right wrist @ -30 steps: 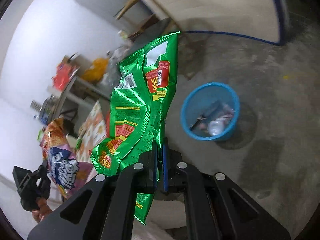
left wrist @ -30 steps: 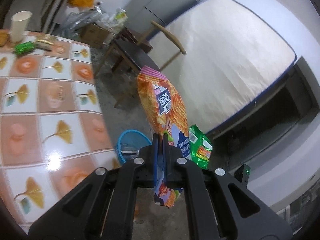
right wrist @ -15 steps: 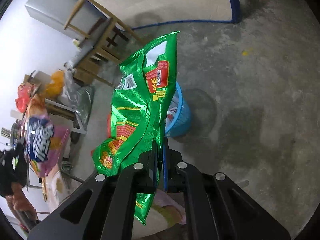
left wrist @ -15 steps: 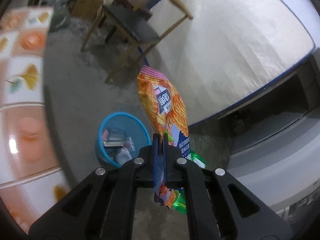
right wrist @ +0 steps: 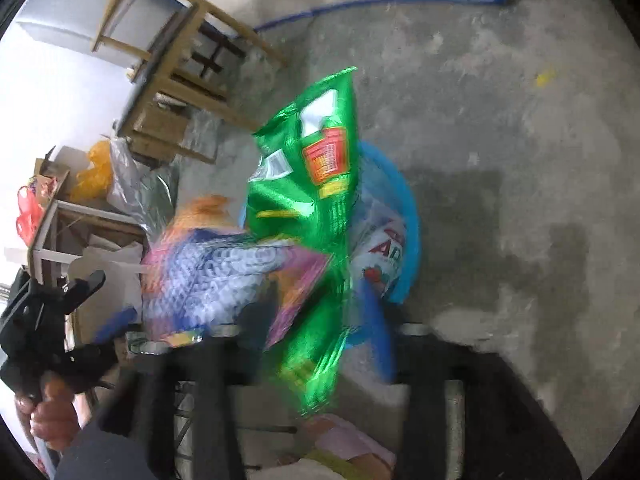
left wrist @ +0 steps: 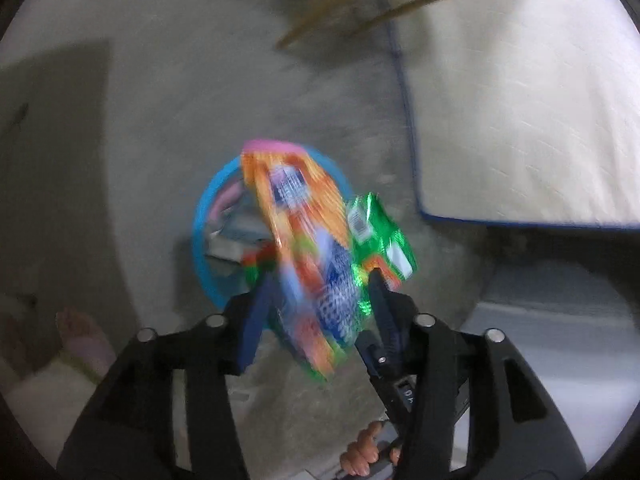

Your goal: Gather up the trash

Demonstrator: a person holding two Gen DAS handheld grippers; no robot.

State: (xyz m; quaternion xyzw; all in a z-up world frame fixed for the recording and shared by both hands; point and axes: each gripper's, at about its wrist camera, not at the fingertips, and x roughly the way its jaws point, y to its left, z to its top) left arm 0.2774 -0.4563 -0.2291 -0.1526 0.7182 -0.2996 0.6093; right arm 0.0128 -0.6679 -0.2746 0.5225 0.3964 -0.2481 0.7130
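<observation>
A blue trash bin (left wrist: 202, 240) stands on the concrete floor with wrappers inside. My left gripper (left wrist: 318, 308) hangs right over it. Its jaws are opening, and the blurred orange chip bag (left wrist: 304, 236) slips loose between the parted fingers with gaps on both sides. In the right wrist view my right gripper (right wrist: 316, 320) is above the bin (right wrist: 410, 236) as well. Its jaws are opening too, and the green snack bag (right wrist: 316, 200) stands free between them. The orange bag (right wrist: 208, 276) and the left gripper (right wrist: 52, 320) show at the left there. The green bag (left wrist: 380, 232) shows beside the orange one.
A wooden chair (right wrist: 180, 80) stands behind the bin. A mattress (left wrist: 520, 100) with a blue edge leans to the right. Bags and boxes pile on a low rack (right wrist: 60, 216) at the left. A person's foot (left wrist: 84, 344) is on the floor near the bin.
Both grippers have dropped towards the bin and tipped downward. Their jaws, shut on the bags before, now stand apart, and both bags hang loose and blurred between them.
</observation>
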